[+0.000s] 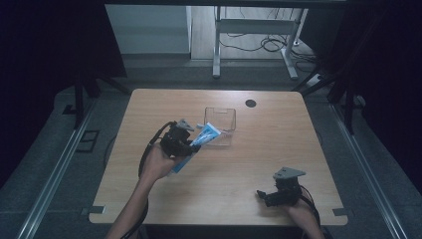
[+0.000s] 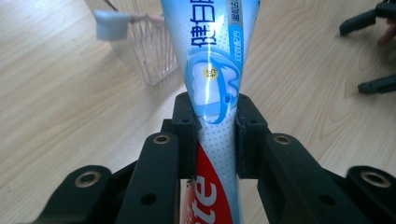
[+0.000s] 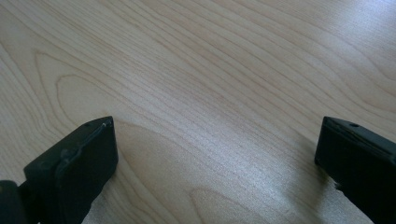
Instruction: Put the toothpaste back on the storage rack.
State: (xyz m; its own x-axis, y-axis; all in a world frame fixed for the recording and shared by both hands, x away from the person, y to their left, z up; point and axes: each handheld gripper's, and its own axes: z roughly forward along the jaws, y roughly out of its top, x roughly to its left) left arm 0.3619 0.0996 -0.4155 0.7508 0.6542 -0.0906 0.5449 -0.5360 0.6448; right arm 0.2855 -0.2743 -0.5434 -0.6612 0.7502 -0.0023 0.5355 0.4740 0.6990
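Now | L gripper jaws clamped mid-body on blue-white-red soft plastic toothpaste tube, lifted over tabletop centre, nose at clear ribbed plastic bin | tube light, squashy, slick film; prob. best gripped at flat mid-section, not the cap | R gripper jaws wide, empty, near front-right corner of wood-grain tabletop.

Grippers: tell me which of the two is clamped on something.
The left gripper, shut on the toothpaste tube beside the clear container; the right gripper stands open over bare table.
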